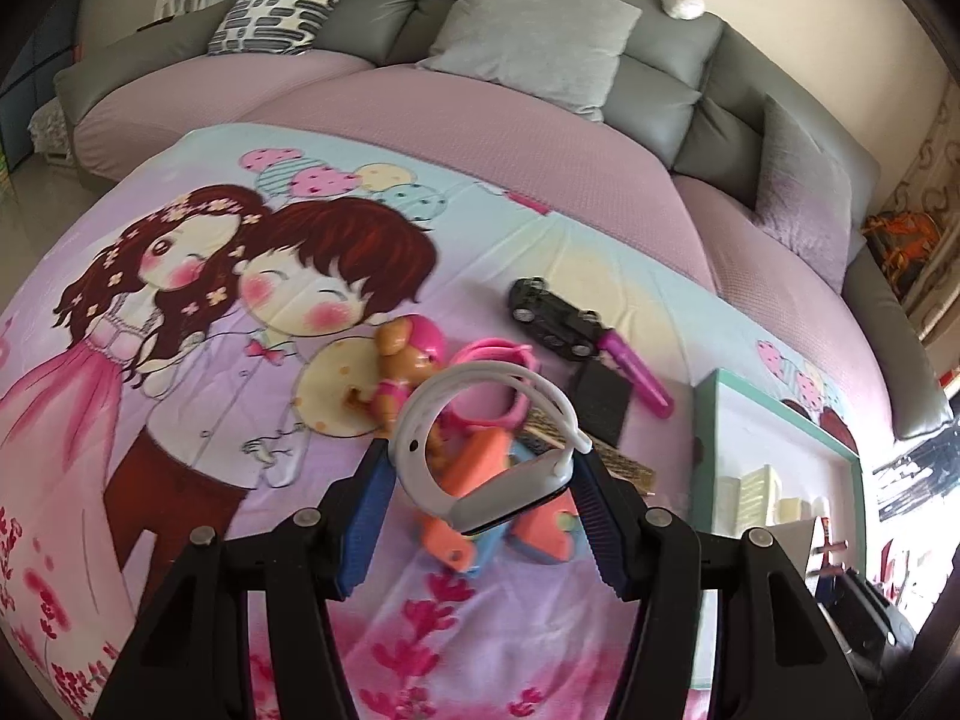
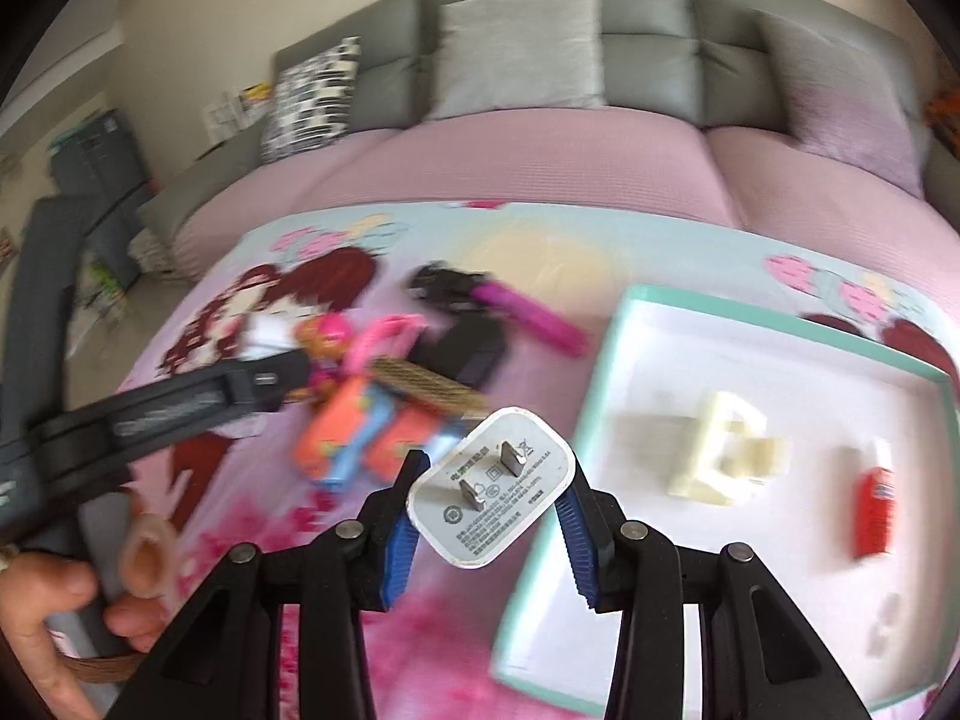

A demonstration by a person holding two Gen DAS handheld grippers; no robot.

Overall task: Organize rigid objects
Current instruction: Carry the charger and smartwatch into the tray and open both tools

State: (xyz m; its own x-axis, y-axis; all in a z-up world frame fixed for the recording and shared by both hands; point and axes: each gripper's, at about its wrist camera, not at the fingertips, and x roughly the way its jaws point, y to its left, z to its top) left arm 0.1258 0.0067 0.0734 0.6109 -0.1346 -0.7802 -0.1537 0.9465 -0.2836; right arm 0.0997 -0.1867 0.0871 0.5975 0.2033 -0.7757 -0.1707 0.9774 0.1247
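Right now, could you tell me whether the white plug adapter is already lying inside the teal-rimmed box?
No, the white plug adapter is clamped in the right gripper, held up beside the teal-rimmed box.

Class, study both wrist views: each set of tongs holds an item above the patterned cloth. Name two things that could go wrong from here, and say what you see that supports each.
1. The left tongs pinch the white watch only at its curved strap and body, so it could twist or slip out.
2. The right tongs hold the white charger by its rounded corners, tilted; it might drop short of the green-rimmed box.
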